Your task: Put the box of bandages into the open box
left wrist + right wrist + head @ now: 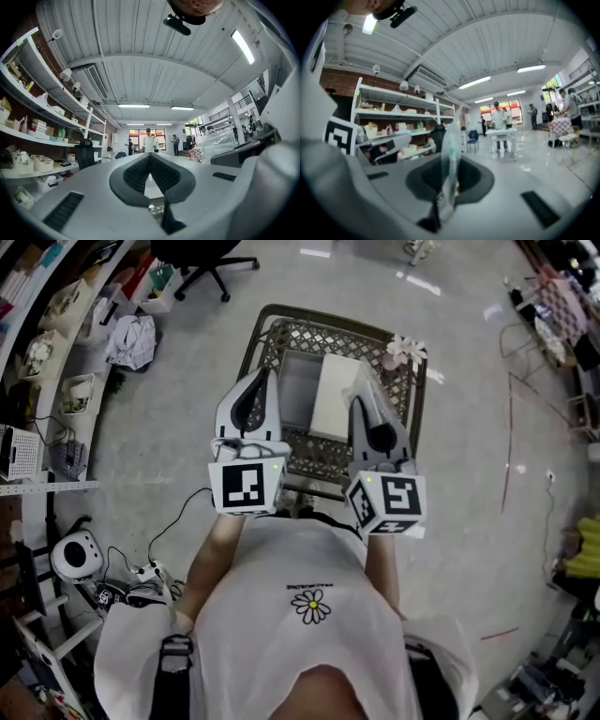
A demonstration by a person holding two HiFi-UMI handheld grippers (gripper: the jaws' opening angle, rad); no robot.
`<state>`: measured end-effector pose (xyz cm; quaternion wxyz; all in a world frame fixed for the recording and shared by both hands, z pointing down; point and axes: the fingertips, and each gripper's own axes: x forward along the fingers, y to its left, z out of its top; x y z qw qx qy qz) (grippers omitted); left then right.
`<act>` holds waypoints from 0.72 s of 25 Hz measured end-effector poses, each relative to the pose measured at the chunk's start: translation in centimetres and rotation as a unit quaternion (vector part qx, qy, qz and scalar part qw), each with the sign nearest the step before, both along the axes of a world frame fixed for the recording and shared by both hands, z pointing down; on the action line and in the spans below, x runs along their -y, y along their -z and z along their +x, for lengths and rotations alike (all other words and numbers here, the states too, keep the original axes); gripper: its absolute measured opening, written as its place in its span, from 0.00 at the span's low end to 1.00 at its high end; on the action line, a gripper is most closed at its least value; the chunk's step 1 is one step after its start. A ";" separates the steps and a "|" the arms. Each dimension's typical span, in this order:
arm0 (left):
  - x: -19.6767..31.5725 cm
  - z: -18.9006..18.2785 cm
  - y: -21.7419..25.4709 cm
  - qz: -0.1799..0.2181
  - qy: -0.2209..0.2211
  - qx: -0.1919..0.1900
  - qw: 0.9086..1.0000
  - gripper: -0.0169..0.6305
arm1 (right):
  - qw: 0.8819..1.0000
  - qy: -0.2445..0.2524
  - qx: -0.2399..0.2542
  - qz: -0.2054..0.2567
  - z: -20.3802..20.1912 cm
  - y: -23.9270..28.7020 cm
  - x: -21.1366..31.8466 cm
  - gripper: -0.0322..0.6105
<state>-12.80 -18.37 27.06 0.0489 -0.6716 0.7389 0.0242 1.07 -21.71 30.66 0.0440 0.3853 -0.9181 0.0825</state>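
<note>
Both grippers are held over a metal mesh cart [272,326]. In the cart lies the open box [298,390], its inside grey, with a white flap [336,395] on its right. My right gripper [364,401] hangs over the cart's right half. In the right gripper view its jaws [451,140] are shut on a thin pale flat thing with green print [450,154], seen edge on, which looks like the box of bandages. My left gripper [258,390] hangs over the cart's left side. Its fingertips [150,157] meet with nothing between them.
Shelves with bins [56,324] line the left side. An office chair [202,259] stands at the top, and cables with a white device [80,557] lie at the lower left. A pink flower [403,351] sits on the cart's right corner. People stand far off in the hall [149,140].
</note>
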 end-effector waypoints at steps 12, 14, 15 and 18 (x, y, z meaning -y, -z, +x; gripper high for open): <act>3.1 -0.7 -1.6 -0.016 0.034 0.013 0.999 0.06 | 0.999 0.027 -0.002 -0.022 -0.3 -1.9 3.4 0.12; 3.6 -0.7 -1.6 -0.018 0.040 0.009 0.999 0.06 | 0.999 0.033 -0.002 -0.027 -0.2 -2.0 3.7 0.12; 3.8 -0.6 -1.6 -0.020 0.043 0.009 0.999 0.06 | 0.999 0.037 -0.003 -0.033 -0.1 -2.1 3.8 0.12; 4.2 -0.4 -1.9 -0.029 0.043 0.008 0.999 0.06 | 0.997 0.046 -0.005 -0.053 -0.1 -2.8 3.9 0.12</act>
